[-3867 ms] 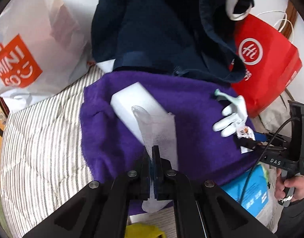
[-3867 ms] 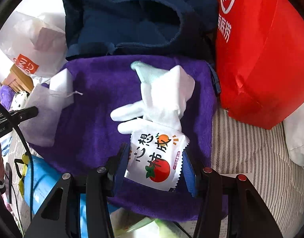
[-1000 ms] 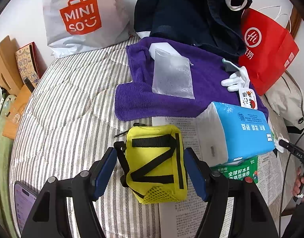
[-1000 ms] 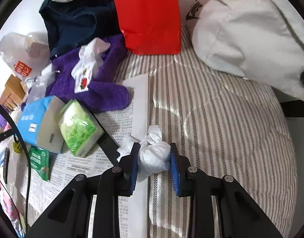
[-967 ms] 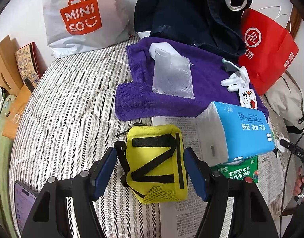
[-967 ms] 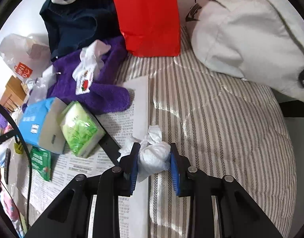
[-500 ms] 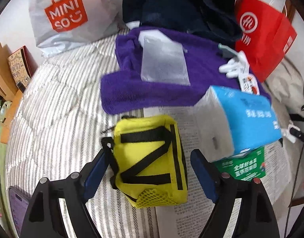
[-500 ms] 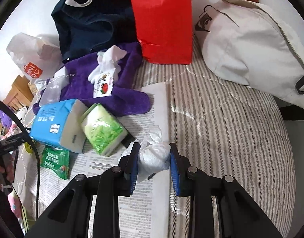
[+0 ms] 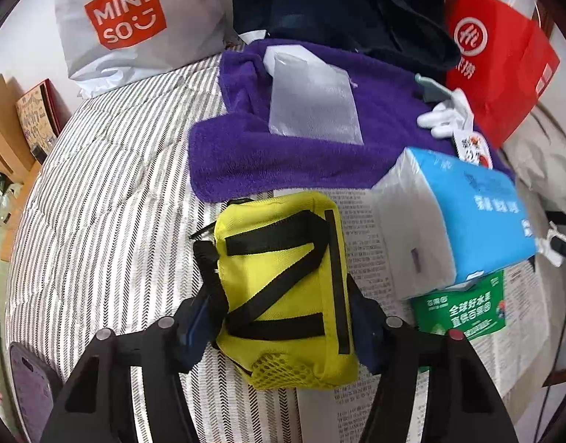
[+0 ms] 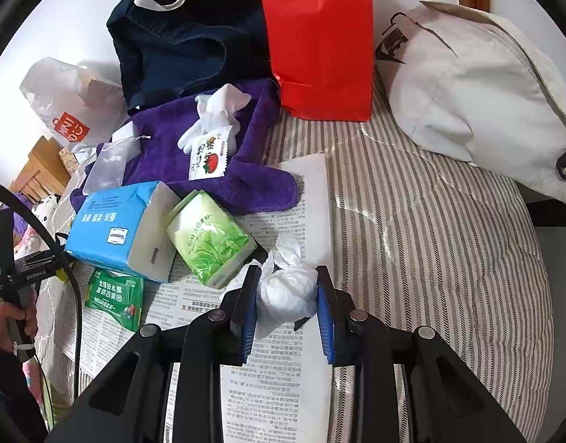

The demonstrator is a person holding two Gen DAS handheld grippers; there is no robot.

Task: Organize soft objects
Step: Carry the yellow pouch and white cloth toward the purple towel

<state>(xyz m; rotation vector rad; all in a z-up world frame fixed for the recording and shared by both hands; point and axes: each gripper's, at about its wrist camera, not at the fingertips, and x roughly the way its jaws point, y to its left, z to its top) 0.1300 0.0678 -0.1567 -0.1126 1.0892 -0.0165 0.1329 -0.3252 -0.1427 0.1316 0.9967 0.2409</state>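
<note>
Left gripper (image 9: 283,317): jaws closing, the yellow fabric pouch with black straps and a mesh end (image 9: 283,288) between them. Both pads sit at the pouch's flanks; the left one reads as touching at the zipper-pull side, but whether they actually press cannot be told. Pouch lies half on the striped grey-and-white quilt (image 9: 109,199), half on the printed newspaper sheet (image 9: 360,221).

Ahead of this claw, just past the pouch: the purple terry towel (image 9: 246,155), carrying a translucent white mesh sachet (image 9: 312,103). Ahead and to the right: blue-wrapped tissue pack (image 9: 467,217), lying over a green foil snack packet (image 9: 463,310). Far ahead: dark navy garment (image 9: 338,7), white plastic shopping bag with an orange logo (image 9: 131,22) to its left, red paper bag (image 9: 497,70) to its right. Phone with a purple screen (image 9: 28,384) low on the left edge.

Right gripper (image 10: 287,291): clenched on a crumpled white cloth bundle (image 10: 286,288), both blue pads pressed into its sides, over the newspaper's edge. Immediately ahead-left: a green tea-print tissue pack (image 10: 209,240). Further ahead on the towel: a white glove (image 10: 216,114) with a tomato-print snack sachet (image 10: 209,155) against it. Ahead-right, well apart: a beige canvas bag (image 10: 475,92) on the quilt.
</note>
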